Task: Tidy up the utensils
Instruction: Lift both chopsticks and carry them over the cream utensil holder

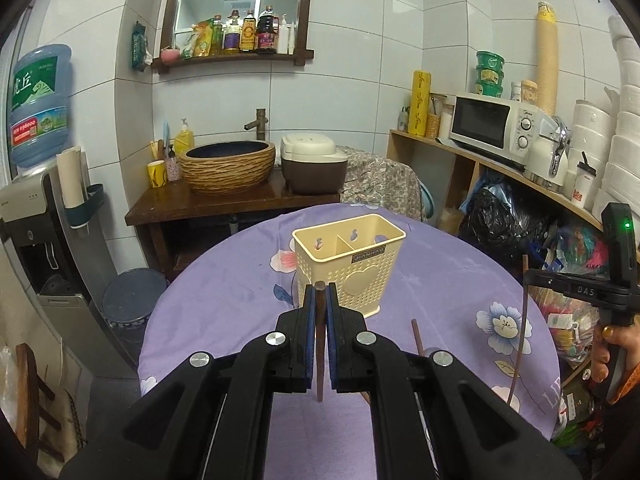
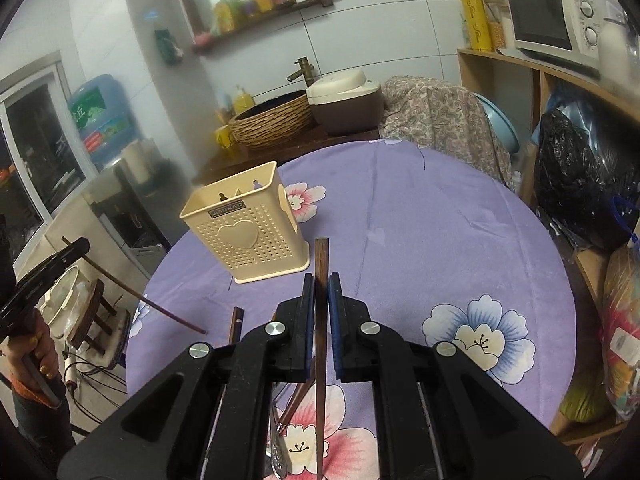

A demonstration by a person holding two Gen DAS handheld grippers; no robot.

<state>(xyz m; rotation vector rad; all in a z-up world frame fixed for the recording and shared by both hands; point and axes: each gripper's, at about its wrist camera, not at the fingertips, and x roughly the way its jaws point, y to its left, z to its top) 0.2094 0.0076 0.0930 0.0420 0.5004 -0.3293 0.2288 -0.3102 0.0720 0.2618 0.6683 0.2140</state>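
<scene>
Gripping one chopstick in your left gripper, another chopstick in your right gripper, holder mid-frame.

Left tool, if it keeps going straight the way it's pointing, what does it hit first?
Probably the cream utensil holder. The left tool, shut on a dark chopstick, points at its front wall; depth is unclear.

The walls are faced with large pale tiles, and a dark wood-framed mirror shelf is hung on them. A woven basin is set on a dark wooden counter. A microwave is placed on a light wooden shelf unit, and a water dispenser is seen beside it all.
</scene>
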